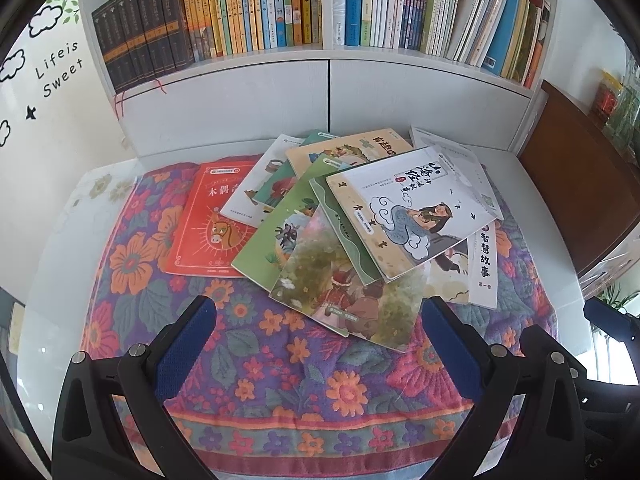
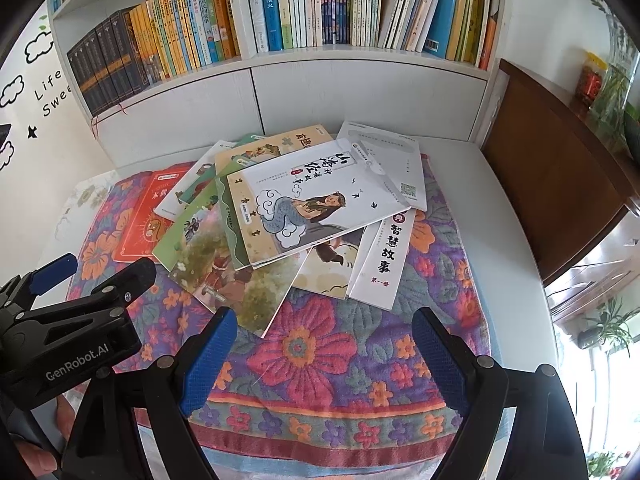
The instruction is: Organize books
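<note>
Several thin picture books lie in a loose, overlapping pile on a floral cloth (image 1: pixel 280 360). On top is a white book with a mermaid figure (image 1: pixel 408 208), also in the right wrist view (image 2: pixel 316 200). A red book (image 1: pixel 208 224) lies at the pile's left, a brown-green illustrated book (image 1: pixel 344 292) at the front, and a white book with black characters (image 2: pixel 384 256) at the right. My left gripper (image 1: pixel 320 344) is open and empty, just short of the pile's front edge. My right gripper (image 2: pixel 324 352) is open and empty, over the cloth in front of the pile.
A white bookshelf (image 1: pixel 328 54) behind the table holds a full row of upright books (image 1: pixel 280 4). A brown wooden cabinet (image 2: pixel 560 184) stands at the right. The left gripper's body (image 2: pixel 72 320) shows at the left of the right wrist view. The white table (image 2: pixel 508 240) extends around the cloth.
</note>
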Available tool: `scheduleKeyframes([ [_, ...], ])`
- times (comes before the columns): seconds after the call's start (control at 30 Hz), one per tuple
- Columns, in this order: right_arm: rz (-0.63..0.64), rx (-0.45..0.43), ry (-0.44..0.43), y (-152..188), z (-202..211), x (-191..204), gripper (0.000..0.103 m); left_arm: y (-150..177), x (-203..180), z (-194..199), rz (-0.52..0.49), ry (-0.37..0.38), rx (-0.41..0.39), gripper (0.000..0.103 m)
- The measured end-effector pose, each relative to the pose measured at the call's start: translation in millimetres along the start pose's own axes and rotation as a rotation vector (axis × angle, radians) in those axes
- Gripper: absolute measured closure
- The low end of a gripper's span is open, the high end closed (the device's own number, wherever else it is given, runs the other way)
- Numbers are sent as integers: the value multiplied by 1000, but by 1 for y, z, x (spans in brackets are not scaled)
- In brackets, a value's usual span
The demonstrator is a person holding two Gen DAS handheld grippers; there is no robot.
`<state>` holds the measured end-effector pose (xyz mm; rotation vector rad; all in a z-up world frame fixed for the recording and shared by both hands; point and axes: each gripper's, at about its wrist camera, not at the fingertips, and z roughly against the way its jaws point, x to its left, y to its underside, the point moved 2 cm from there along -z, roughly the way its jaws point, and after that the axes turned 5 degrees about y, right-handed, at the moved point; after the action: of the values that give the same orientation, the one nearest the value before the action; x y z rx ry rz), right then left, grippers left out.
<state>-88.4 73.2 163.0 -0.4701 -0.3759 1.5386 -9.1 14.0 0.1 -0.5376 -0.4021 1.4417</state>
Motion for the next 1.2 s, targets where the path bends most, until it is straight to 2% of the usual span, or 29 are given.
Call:
scheduleKeyframes([
  [0.4,7,13,5,1,-3,2,15,1,5,-5,6,-4,11,1],
  [0.63,-19,35,-26,0,-20,2,15,-10,11,-36,-83,47,38,1],
  [0.8,-48,42,-23,-5,-61,0,15,-35,13,-91,-191,223,104,1],
  [0.83,-63,37,-25,-5,-70,-1,15,-41,11,-105,-233,289,112,1],
  [0.93,-123,8,-25,-6,-96,-3,15,-56,2,-136,-325,418,140,1],
  [1.03,-218,-12,-39,-6,-122,-5,15,-78,-4,-171,-418,476,144,1],
  [1.13,-323,-9,-67,-3,-147,-7,15,-97,-4,-200,-423,526,197,1],
  [1.2,-378,-6,-95,-1,-158,-8,15,-105,-2,-207,-411,610,206,1],
])
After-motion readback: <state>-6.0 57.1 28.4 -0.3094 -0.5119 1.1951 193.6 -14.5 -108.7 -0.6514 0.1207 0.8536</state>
